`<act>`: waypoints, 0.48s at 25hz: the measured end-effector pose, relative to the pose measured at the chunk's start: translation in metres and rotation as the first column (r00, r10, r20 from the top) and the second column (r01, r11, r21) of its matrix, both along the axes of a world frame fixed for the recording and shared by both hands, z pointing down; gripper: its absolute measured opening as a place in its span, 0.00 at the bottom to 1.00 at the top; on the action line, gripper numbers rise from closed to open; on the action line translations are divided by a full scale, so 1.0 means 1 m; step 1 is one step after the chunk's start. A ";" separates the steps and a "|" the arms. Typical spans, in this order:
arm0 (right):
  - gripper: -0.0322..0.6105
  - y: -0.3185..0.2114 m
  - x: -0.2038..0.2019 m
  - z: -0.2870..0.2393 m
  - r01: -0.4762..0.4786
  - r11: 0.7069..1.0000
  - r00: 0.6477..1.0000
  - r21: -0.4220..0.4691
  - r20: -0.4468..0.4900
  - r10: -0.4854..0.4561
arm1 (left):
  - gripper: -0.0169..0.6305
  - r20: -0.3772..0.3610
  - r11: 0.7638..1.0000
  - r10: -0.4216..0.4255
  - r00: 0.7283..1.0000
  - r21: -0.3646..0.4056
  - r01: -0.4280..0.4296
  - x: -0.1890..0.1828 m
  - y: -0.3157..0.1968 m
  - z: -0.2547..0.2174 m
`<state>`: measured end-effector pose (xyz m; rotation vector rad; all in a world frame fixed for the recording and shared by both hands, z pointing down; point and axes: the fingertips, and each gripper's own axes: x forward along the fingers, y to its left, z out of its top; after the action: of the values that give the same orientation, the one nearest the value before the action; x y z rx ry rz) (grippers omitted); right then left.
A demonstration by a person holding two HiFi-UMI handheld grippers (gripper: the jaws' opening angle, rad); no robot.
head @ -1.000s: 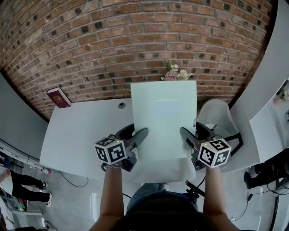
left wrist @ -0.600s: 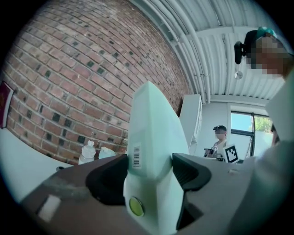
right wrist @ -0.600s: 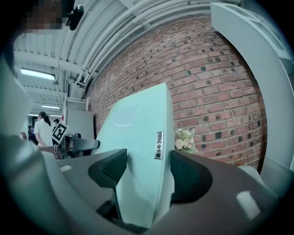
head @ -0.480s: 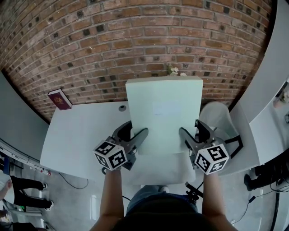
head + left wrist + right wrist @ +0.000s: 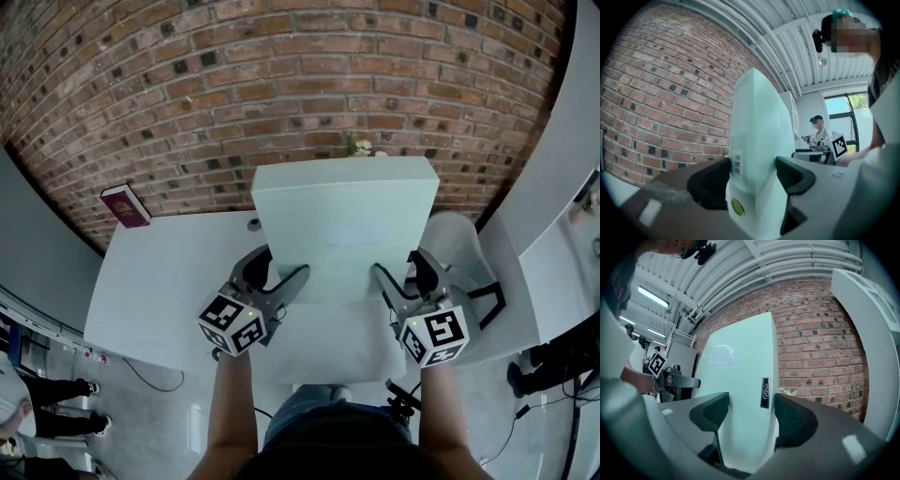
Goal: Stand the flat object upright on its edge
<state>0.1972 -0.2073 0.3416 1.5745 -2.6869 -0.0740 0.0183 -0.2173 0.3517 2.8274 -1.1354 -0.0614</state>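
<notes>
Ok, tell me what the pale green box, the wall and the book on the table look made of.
Flat box: probably cardboard, matt pale green, with crisp folded edges and a barcode sticker.
Wall: rough red brick with pale mortar joints.
Book: dark red cover, seemingly hardback; too small to be sure.

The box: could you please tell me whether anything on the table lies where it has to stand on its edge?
Nothing visible does. The table beside the box is bare; the book lies far off at its back left corner, and a small round cap sits just left of the box.
</notes>
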 end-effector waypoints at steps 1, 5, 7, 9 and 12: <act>0.52 0.000 0.000 -0.001 -0.004 1.000 1.000 0.010 -0.009 0.004 | 0.51 0.011 1.000 0.001 1.000 0.011 -0.001 0.000 0.000 -0.001; 0.52 -0.003 0.001 -0.001 -0.020 0.999 0.999 0.027 -0.034 0.021 | 0.51 0.039 1.000 0.002 0.999 0.024 -0.003 0.002 -0.004 0.000; 0.52 -0.007 0.001 0.001 -0.028 0.999 0.999 0.023 -0.045 0.029 | 0.51 0.057 1.000 -0.001 0.998 0.024 0.000 0.003 -0.008 0.002; 0.52 -0.011 0.000 0.005 -0.037 0.999 0.998 0.017 -0.059 0.038 | 0.51 0.084 1.000 -0.003 0.996 0.024 0.001 0.003 -0.013 0.006; 0.52 -0.017 -0.002 0.012 -0.054 0.999 0.996 0.005 -0.073 0.054 | 0.51 0.123 1.000 0.000 0.992 0.020 -0.002 0.002 -0.020 0.013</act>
<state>0.1955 -0.2243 0.3532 1.6112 -2.5892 -0.1319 0.0203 -0.2372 0.3643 2.8848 -1.1632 0.1039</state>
